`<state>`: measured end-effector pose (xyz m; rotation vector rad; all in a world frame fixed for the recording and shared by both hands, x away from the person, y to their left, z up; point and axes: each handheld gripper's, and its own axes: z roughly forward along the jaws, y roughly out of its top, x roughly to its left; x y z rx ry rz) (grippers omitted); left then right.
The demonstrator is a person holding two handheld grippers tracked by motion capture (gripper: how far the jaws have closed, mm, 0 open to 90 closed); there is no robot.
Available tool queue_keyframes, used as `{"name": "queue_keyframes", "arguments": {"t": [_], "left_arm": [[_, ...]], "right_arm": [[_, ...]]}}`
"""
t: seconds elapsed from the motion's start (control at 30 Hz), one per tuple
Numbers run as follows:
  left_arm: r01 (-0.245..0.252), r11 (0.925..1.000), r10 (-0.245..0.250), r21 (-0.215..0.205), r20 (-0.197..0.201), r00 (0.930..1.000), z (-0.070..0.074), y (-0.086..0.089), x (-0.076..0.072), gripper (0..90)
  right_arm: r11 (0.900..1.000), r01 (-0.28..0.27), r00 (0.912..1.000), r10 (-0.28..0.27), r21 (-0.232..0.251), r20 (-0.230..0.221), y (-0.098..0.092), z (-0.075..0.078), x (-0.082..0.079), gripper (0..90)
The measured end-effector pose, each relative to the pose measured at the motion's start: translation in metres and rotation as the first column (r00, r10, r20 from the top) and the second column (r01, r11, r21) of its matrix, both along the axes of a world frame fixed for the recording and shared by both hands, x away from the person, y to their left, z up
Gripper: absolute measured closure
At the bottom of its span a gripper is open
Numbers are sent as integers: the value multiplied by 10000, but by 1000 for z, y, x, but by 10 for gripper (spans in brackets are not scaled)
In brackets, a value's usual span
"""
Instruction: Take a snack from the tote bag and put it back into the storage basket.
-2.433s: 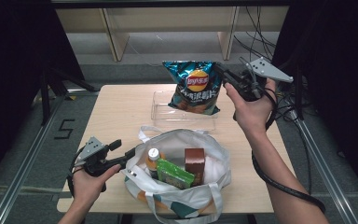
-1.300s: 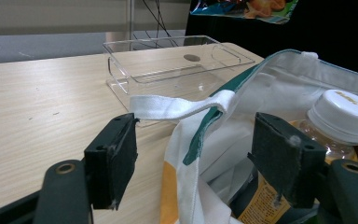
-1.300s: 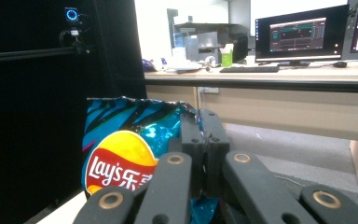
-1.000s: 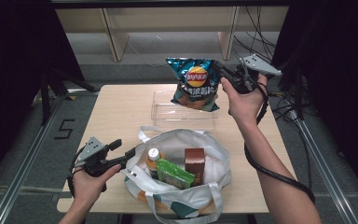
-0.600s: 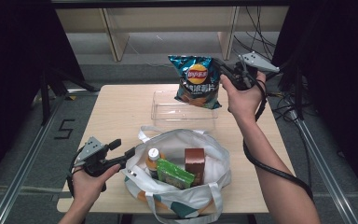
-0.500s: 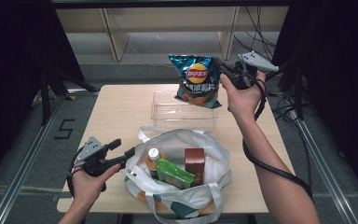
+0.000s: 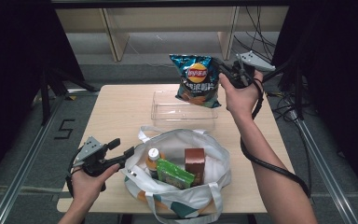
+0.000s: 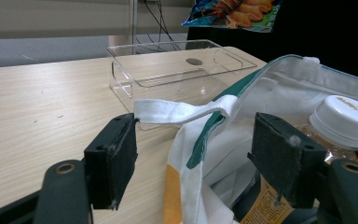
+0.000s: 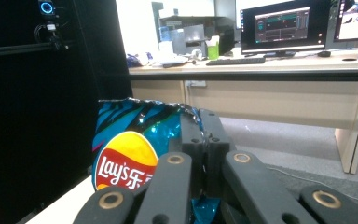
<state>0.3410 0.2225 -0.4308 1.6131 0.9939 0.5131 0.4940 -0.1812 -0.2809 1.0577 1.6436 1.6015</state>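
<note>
Near the worktop's front edge my white tote bag holds a bottle, green packet and brown carton; the clear tray sits empty. Left gripper jaws spread around the bag's strap; right gripper pinches the Lay's chip bag.

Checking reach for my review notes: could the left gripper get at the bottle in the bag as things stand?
Probably yes. The left gripper stands open at the tote bag rim, the bottle close behind; only the bag's strap and cloth edge lie between.

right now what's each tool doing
left tool: open, around the bag's white strap
right tool: shut on the chip bag
</note>
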Motion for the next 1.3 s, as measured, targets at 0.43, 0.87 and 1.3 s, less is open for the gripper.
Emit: {"name": "queue_keyframes", "arguments": {"t": [0.43, 0.87, 1.3], "left_arm": [[-18, 9998, 14, -207, -157, 9999, 0, -1, -1, 307], [-21, 10000, 21, -30, -81, 10000, 0, 0, 0, 306], [-25, 10000, 25, -25, -78, 10000, 0, -1, 0, 306]], "right_arm": [[9999, 83, 9998, -81, 103, -172, 2, -3, 8, 900], [9997, 202, 9994, -198, 140, -281, 2, -6, 15, 900], [9997, 209, 9992, -205, 125, -338, 3, -12, 22, 900]]}}
